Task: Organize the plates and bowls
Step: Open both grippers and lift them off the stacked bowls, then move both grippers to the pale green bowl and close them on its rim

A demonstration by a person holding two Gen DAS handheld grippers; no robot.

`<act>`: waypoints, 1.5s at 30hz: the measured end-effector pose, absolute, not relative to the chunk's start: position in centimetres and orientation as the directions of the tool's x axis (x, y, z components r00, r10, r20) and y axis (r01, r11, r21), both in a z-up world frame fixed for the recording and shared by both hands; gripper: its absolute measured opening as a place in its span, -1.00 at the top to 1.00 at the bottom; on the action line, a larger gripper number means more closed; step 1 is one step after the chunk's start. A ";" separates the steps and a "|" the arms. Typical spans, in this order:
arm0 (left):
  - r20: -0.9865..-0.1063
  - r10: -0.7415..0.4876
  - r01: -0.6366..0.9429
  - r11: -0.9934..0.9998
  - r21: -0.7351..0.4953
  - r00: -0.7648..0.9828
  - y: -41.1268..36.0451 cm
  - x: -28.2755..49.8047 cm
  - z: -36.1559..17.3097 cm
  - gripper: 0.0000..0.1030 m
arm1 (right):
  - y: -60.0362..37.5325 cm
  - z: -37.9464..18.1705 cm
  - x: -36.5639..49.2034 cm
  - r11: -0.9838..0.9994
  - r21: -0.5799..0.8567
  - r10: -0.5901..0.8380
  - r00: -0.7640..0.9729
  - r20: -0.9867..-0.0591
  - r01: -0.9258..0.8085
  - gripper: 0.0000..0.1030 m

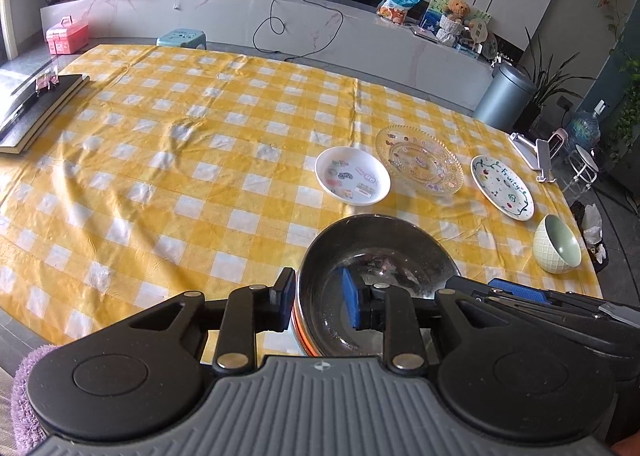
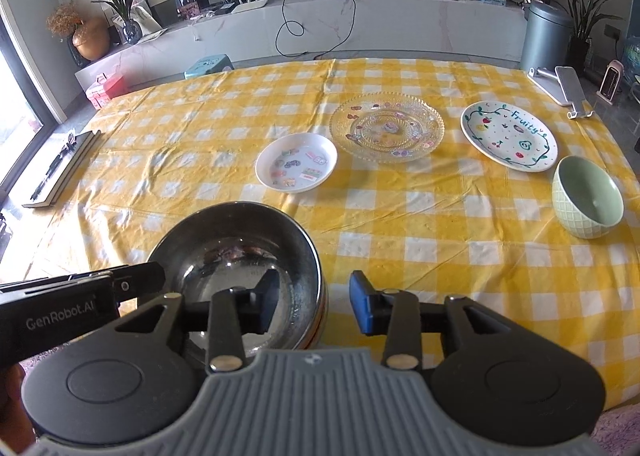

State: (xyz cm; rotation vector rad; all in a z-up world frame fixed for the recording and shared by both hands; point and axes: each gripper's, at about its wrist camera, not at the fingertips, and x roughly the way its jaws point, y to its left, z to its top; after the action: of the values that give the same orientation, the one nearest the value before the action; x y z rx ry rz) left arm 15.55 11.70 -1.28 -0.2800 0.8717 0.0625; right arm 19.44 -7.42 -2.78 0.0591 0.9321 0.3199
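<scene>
A steel bowl [image 1: 380, 252] [image 2: 240, 244] with an orange band outside sits on the yellow checked tablecloth [image 1: 180, 176] near the front edge. My left gripper [image 1: 318, 298] straddles its left rim, one pad outside and one inside, with a gap showing, so it is open. My right gripper [image 2: 314, 302] straddles the right rim the same way, also open. Beyond lie a small white sticker plate [image 1: 352, 180] [image 2: 296, 168], a glass plate [image 1: 418, 160] [image 2: 386, 128], a white "Fruity" plate [image 1: 502, 186] [image 2: 508, 136] and a green bowl [image 1: 556, 244] [image 2: 586, 202].
A dark book [image 1: 36, 112] [image 2: 60, 168] lies at the table's left edge. A white phone stand [image 1: 536, 152] [image 2: 560, 88] sits at the far right corner. Behind the table are a long marble counter, a grey bin [image 2: 546, 36] and a small stool [image 1: 182, 38].
</scene>
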 end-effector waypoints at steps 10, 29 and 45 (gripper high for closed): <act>-0.676 -0.117 -0.062 0.970 -0.235 0.728 7.7 14.8 1.6 0.18 | -13.1 -0.3 17.4 0.971 0.194 0.238 0.661 -0.712 -0.140 -0.07; -0.702 -0.211 0.146 0.977 -0.153 0.680 -4.8 17.5 0.5 -0.03 | -27.5 -2.6 18.0 0.954 0.261 0.084 0.698 -0.711 0.150 -0.30; -0.700 -0.205 0.062 0.972 -0.225 0.684 -6.8 23.2 -1.2 -0.19 | -30.9 -4.7 25.9 0.950 0.222 0.003 0.707 -0.708 0.218 -0.34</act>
State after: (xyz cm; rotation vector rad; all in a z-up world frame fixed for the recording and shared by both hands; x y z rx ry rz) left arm 23.16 -6.77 -1.23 -0.1896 0.8043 -0.1506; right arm 25.87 -30.93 -4.68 0.3011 0.7799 -0.1212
